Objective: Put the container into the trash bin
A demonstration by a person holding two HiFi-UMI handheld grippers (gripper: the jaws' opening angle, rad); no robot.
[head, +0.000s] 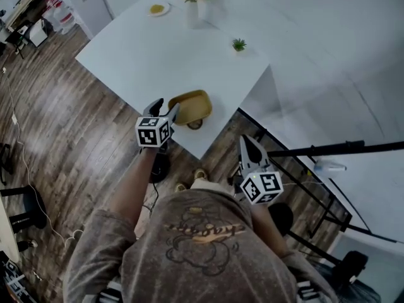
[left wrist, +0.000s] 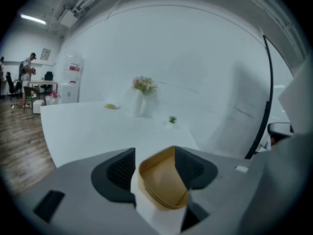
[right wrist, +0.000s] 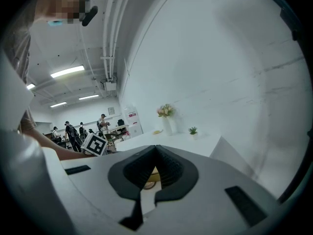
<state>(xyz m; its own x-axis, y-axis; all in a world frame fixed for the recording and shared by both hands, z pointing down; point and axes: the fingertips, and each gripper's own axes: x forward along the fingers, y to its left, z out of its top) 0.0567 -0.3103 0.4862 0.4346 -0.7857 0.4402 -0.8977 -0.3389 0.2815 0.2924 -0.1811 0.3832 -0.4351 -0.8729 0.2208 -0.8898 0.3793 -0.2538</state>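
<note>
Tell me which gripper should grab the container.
Left. The left gripper is open at the table edge with the container between its jaws; the right gripper is shut, back off the table.

Head view: high overhead, steeply down on counter (head: 151,55); left gripper view: low, close at counter's near edge, facing the back wall (left wrist: 195,58); right gripper view: farther back, same heading; all share flower vase (head: 196,5).
</note>
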